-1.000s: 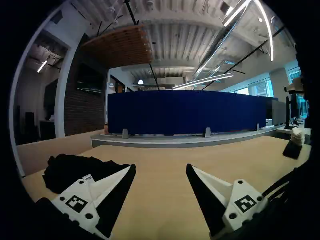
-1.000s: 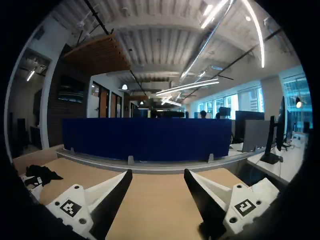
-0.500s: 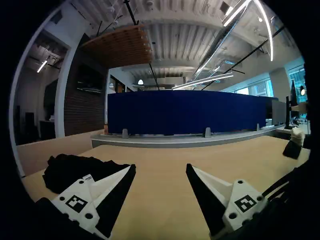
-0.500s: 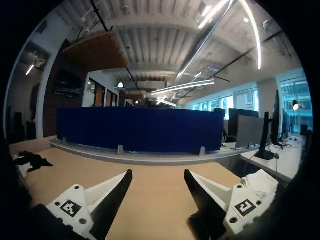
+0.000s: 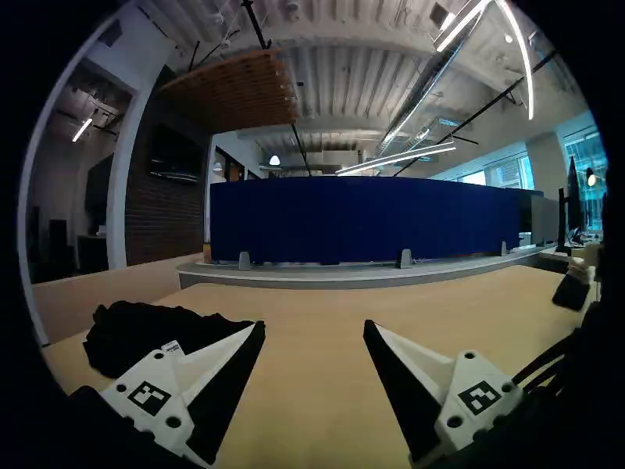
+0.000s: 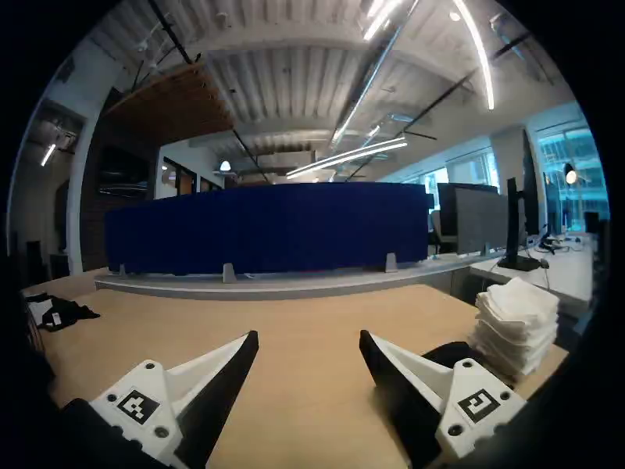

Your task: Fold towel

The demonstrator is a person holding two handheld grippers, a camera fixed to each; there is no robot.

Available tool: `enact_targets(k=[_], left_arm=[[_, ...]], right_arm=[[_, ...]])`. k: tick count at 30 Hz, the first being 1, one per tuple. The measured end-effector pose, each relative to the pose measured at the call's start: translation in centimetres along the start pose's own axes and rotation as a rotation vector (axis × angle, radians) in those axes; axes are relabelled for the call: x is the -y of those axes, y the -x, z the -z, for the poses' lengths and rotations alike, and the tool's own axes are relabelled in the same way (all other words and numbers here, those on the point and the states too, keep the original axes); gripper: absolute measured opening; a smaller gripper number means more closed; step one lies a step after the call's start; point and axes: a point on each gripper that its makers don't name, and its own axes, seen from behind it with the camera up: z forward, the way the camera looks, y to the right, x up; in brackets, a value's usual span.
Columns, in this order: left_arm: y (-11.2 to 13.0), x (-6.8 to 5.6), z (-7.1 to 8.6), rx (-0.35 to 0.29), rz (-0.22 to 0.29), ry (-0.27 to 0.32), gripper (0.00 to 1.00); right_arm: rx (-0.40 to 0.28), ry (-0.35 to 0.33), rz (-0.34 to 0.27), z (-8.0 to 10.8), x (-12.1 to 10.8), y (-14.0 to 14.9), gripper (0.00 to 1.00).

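Wooden table | black towel crumpled, no clear long axis | left gripper, right gripper: fingers spread apart

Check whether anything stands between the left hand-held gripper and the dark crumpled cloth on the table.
Nothing visible does. The dark crumpled cloth lies on the table just beyond the open left hand-held gripper, off to one side, its near edge hidden behind one finger.

In both gripper views we look low across the pale wooden tabletop toward its far edge and the long dark-blue fabric divider; the crumpled black cloth lies nearer the left one.
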Motion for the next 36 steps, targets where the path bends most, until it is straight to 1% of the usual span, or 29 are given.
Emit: enact_targets(k=[5,8,14,26,36], left_arm=[[0.0,0.0,-0.1,0.0,0.0,0.0,0.94],[0.0,0.0,-0.1,0.0,0.0,0.0,0.94],[0.0,0.0,0.0,0.0,0.0,0.0,0.94],[0.0,0.0,-0.1,0.0,0.0,0.0,0.94],[0.0,-0.1,0.0,0.0,0.0,0.0,0.94]], right_arm=[[0.0,0.003,-0.017,0.1,-0.3,0.9,1.0],[-0.004,-0.009,-0.016,0.2,0.2,1.2,1.0],[-0.011,-0.029,0.005,0.2,1.3,1.8,1.0],[-0.021,-0.044,0.06,0.5,2.1,2.4,1.0],[-0.045,-0.041,0.057,1.1,2.0,2.0,1.0]])
